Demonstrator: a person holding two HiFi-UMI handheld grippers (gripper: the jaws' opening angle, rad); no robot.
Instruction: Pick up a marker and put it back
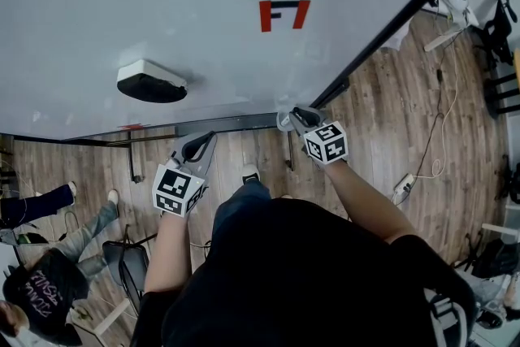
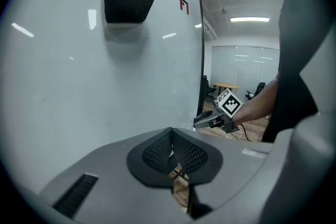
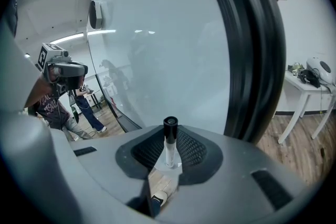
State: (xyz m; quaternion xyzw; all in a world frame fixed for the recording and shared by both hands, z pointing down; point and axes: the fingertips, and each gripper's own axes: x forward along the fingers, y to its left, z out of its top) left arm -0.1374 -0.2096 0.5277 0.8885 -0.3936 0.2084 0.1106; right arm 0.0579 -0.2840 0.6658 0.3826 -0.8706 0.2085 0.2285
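A marker [image 3: 169,136] with a white barrel and a black cap stands upright between the pads of my right gripper [image 3: 167,162], which is shut on it, cap pointing away. In the head view the right gripper [image 1: 294,116] is at the lower right corner of the whiteboard [image 1: 203,4], by its tray [image 1: 219,126]. My left gripper [image 1: 201,144] is just below the tray, further left. Its pads [image 2: 170,152] meet with nothing between them. The marker is too small to make out in the head view.
A black-faced eraser [image 1: 150,82] clings to the board, above and left of the left gripper. A red mark [image 1: 284,14] is drawn higher up. The board's black frame [image 1: 406,20] runs along its right side. A person [image 1: 49,288] is at lower left; a white table [image 3: 310,78] stands right.
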